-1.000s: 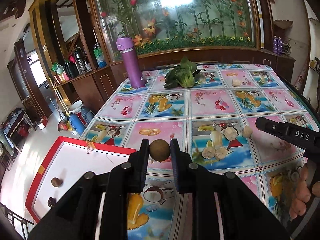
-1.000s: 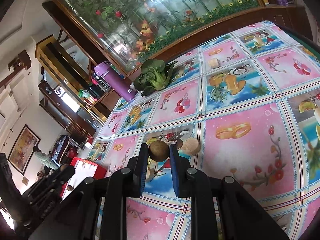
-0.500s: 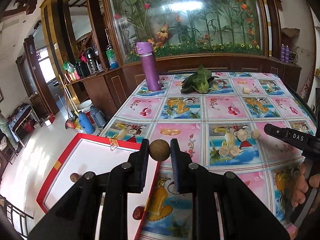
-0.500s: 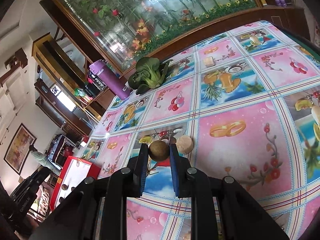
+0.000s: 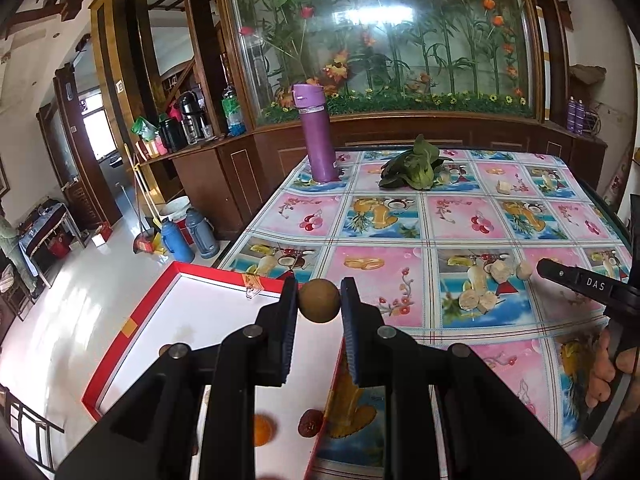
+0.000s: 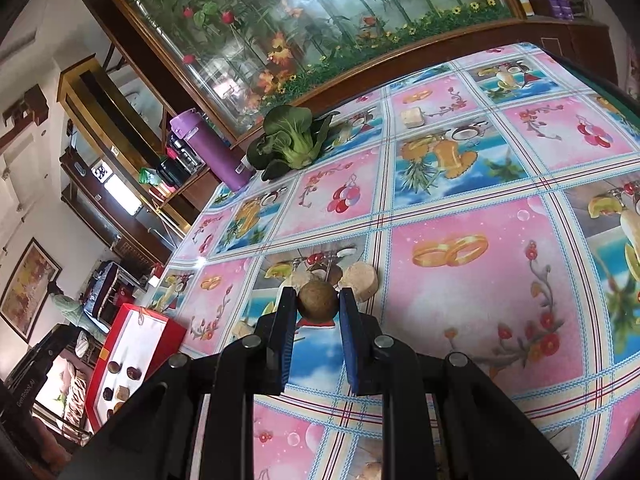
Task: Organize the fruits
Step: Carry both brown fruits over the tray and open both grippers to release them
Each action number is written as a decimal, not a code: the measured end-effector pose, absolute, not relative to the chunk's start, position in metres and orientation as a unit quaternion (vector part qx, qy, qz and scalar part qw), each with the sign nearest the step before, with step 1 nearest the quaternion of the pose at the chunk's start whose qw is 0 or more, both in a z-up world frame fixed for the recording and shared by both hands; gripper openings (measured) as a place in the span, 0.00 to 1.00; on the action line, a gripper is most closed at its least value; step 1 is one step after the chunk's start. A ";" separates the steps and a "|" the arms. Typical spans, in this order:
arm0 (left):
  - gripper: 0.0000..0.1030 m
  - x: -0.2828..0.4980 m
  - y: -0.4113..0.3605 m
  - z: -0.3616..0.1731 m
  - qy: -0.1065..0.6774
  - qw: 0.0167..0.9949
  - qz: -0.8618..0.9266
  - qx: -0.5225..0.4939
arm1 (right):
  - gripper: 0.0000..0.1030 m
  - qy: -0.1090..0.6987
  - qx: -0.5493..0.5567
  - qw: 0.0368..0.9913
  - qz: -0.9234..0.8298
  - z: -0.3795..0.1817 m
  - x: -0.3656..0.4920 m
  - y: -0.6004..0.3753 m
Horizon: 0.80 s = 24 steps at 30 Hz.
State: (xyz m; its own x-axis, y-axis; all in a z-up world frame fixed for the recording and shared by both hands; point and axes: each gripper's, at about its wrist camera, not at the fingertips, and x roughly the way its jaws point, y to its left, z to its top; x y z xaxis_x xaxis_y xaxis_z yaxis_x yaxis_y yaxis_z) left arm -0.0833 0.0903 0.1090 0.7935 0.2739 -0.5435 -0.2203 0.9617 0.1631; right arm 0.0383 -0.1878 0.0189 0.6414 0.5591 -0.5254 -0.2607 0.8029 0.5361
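The white floor of the red-rimmed tray (image 5: 132, 322) is mostly bare in its upper half at the left wrist view's lower left; an orange piece (image 5: 262, 430) and a dark red fruit (image 5: 310, 428) sit near its lower edge. On the tablecloth (image 5: 452, 220), the centre squares lie free. A cluster of pale pieces (image 5: 486, 286) blocks the right middle; the purple flask (image 5: 318, 134) and bok choy (image 5: 412, 164) stand along the far edge.

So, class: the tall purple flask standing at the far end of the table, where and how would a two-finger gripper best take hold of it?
Grip the tall purple flask at mid-body, coming in level from the near side. It stands upright, its wall is straight and round, and the leafy green vegetable lies apart to its right, so the fingers should close freely.
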 end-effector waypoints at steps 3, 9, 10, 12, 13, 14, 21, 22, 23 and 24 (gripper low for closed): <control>0.23 -0.088 0.100 0.107 0.296 0.945 0.130 0.044 | 0.19 0.353 0.205 0.881 0.239 0.020 0.035 -0.180; 0.23 -0.095 0.126 0.102 0.305 0.942 0.137 0.036 | 0.19 0.333 0.205 0.876 0.283 0.045 0.013 -0.140; 0.23 -0.098 0.132 0.100 0.307 0.941 0.140 0.035 | 0.19 0.334 0.209 0.870 0.297 0.048 0.010 -0.129; 0.23 -0.105 0.146 0.097 0.311 0.939 0.146 0.034 | 0.19 0.340 0.209 0.859 0.322 0.051 0.003 -0.104; 0.23 -0.108 0.153 0.096 0.312 0.938 0.150 0.034 | 0.19 0.342 0.207 0.854 0.333 0.052 0.000 -0.091; 0.23 -0.113 0.164 0.095 0.314 0.936 0.159 0.032 | 0.19 0.348 0.204 0.846 0.349 0.053 -0.003 -0.075; 0.23 -0.147 0.235 0.085 0.329 0.920 0.212 0.008 | 0.19 0.364 0.172 0.820 0.408 0.060 -0.021 0.004; 0.23 -0.150 0.240 0.084 0.331 0.919 0.216 0.008 | 0.19 0.367 0.164 0.817 0.413 0.059 -0.024 0.014; 0.23 -0.155 0.247 0.081 0.334 0.916 0.221 0.008 | 0.19 0.371 0.156 0.814 0.419 0.059 -0.026 0.024; 0.23 -0.159 0.253 0.078 0.338 0.914 0.224 0.007 | 0.19 0.376 0.149 0.809 0.426 0.058 -0.028 0.035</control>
State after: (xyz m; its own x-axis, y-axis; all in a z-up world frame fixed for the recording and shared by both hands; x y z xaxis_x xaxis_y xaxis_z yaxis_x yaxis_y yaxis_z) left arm -0.1590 0.2531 0.0777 0.6714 0.4136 -0.6150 -0.4042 0.8999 0.1639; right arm -0.0282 0.0346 0.0582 0.3538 0.8014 -0.4822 -0.5770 0.5928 0.5618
